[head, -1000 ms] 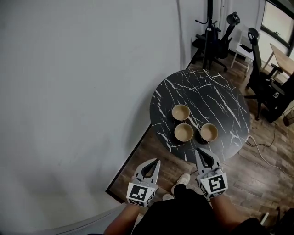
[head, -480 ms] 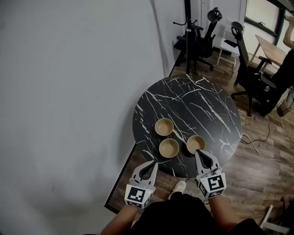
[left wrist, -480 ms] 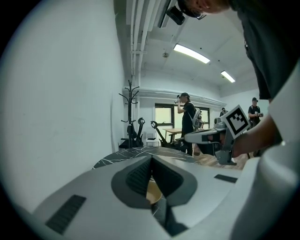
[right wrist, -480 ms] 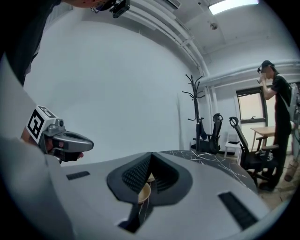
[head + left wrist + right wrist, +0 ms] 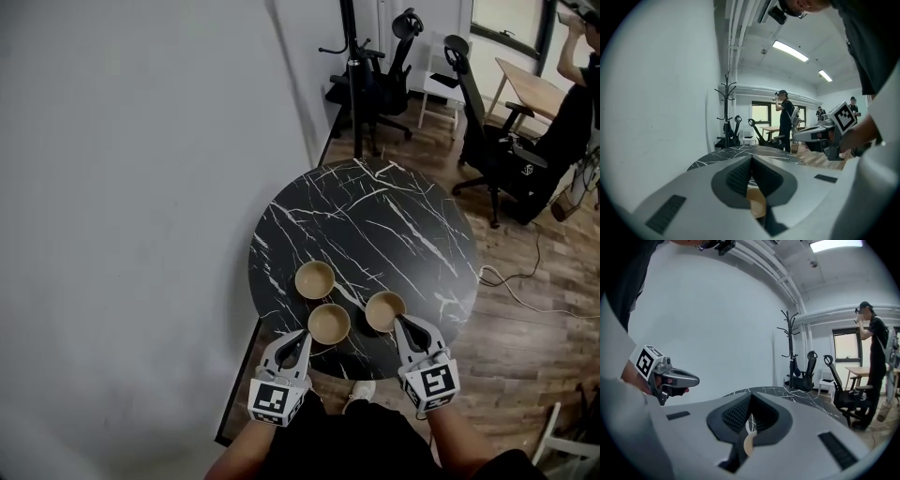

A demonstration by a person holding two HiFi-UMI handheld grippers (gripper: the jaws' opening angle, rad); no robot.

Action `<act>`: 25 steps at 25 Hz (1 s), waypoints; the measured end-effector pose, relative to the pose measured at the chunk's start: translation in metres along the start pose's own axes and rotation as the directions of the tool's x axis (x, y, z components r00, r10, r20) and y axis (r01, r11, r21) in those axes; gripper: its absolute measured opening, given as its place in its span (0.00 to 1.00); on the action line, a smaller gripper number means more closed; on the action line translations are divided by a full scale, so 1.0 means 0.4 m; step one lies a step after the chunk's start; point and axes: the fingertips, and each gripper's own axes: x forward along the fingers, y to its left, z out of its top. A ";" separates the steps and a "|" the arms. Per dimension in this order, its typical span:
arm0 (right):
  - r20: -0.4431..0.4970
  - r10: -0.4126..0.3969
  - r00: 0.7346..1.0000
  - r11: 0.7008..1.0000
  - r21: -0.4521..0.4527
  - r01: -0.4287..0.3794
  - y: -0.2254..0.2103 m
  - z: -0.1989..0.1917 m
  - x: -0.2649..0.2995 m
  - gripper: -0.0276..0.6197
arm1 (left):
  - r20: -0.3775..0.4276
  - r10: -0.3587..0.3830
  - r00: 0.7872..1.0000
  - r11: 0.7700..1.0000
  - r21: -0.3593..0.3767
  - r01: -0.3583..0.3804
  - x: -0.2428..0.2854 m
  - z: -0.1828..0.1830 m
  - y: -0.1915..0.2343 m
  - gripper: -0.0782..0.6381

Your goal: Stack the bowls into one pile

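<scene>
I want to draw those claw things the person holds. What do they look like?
Both the left gripper and right gripper are pale grey and pointed like beaks, each with a dark teardrop hole. Inside, the pads are black and ribbed. Each has a white cube with black square markers at the back. The person wears a black top.

The left tongs [image 5: 303,335] and the right tongs [image 5: 401,322] are held out side by side in front of the body, well apart, both pointing forward and tipped slightly down. Each has its jaws pressed together, tip to tip. The left marker cube [image 5: 273,401] and right marker cube [image 5: 431,384] face upward. The left forearm [image 5: 239,457] and right forearm [image 5: 459,441] reach in from below.
</scene>
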 end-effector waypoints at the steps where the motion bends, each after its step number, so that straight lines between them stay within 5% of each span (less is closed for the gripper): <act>1: 0.001 -0.007 1.000 1.000 0.009 0.007 -0.005 -0.001 0.007 0.05 | -0.010 -0.013 1.000 1.000 -0.006 0.013 0.011 -0.004 0.010 0.13; 5: 0.010 -0.062 0.998 0.998 0.019 0.062 -0.025 -0.001 0.037 0.05 | -0.001 -0.069 0.998 0.994 -0.089 0.069 0.057 0.018 0.056 0.13; 13: 0.020 -0.222 0.975 0.964 0.153 0.216 -0.077 0.006 0.102 0.05 | 0.027 -0.186 0.982 0.979 -0.082 0.187 0.137 0.093 0.148 0.13; 18: -0.006 -0.296 0.955 0.944 0.150 0.294 -0.118 -0.015 0.118 0.05 | -0.001 -0.211 0.978 0.976 -0.061 0.210 0.174 0.067 0.200 0.13; 25: -0.108 -0.378 0.919 0.901 0.184 0.392 -0.147 -0.112 0.086 0.06 | 0.031 -0.205 0.978 0.970 -0.127 0.207 0.207 0.068 0.239 0.13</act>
